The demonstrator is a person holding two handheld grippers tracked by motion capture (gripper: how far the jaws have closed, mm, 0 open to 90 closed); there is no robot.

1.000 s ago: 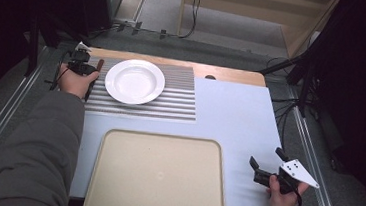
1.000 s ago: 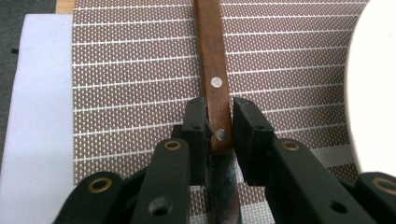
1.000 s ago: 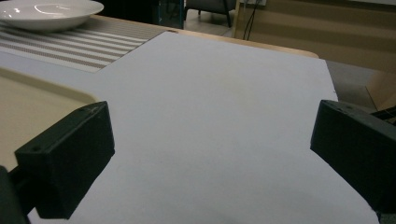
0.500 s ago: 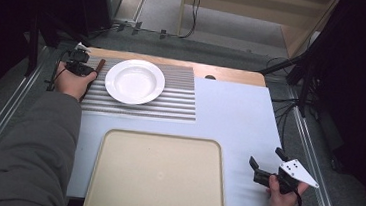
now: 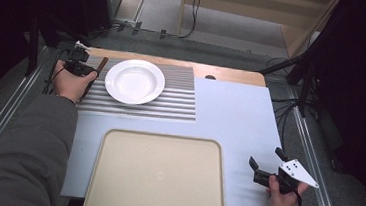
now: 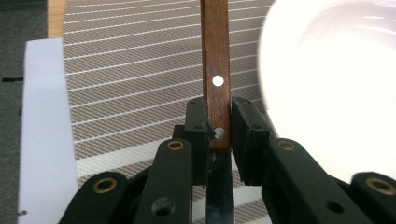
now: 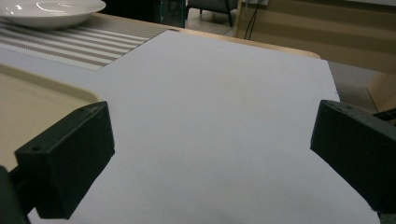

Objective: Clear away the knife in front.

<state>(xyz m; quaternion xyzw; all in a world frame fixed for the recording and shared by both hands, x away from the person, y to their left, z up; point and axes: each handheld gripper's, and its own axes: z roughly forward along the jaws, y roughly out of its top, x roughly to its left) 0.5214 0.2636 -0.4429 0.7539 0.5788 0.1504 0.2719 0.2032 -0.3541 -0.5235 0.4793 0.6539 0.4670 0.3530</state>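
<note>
1. The wooden-handled knife point(image 6: 215, 70) lies on the striped placemat point(image 5: 171, 99), just beside the left rim of the white plate point(image 5: 134, 81); its brown handle, set with pale rivets, points toward the far edge of the worktop point(image 5: 235, 112).
2. The left gripper point(image 6: 218, 133) sits at the far left corner of the worktop, and its fingers point(image 6: 196, 130) are closed on the near end of the handle, where it meets the dark blade.
3. In the high view the same gripper point(image 5: 86, 69) is wrapped by the person's left hand point(image 5: 70, 80), with the grey sleeve point(image 5: 21, 149) running down to the bottom edge.
4. The plate stands upright and empty on the placemat, toward its left half.
5. A beige tray point(image 5: 157, 178) lies empty on the near side of the worktop, apart from the placemat.
6. The right gripper point(image 5: 266, 165) hovers at the near right corner, held by the right hand point(image 5: 280, 197), well apart from the tray's right rim.
7. In the right gripper view its fingers point(image 7: 70, 158) stand wide apart with nothing between them, above bare pale blue worktop.
8. A grey three-cornered plate point(image 5: 298, 173) tops the right gripper.
</note>
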